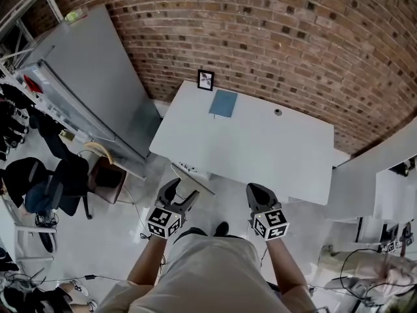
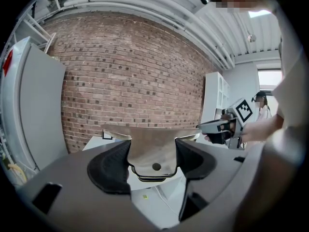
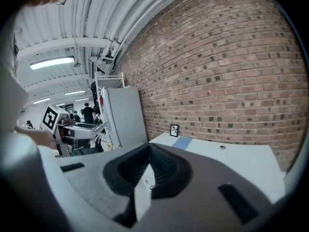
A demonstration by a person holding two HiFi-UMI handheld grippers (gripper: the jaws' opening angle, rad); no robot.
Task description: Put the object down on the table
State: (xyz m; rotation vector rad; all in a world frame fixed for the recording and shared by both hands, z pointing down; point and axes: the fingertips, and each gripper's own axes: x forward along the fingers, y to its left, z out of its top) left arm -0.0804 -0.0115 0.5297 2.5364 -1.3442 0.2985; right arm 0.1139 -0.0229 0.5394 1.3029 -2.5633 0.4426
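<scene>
My left gripper is shut on a flat metal tool, held in the air just short of the white table's near edge. In the left gripper view both pads clamp the tool's narrow end, which has a small hole, and its wide blade spreads out ahead of the left gripper. My right gripper hovers beside it, also short of the table, and is shut with nothing in it. In its own view the right gripper's pads meet at the tips.
On the table's far side lie a blue notebook, a small picture frame and a small round thing. A grey cabinet stands at the left, with a chair and bags near it. A brick wall is behind.
</scene>
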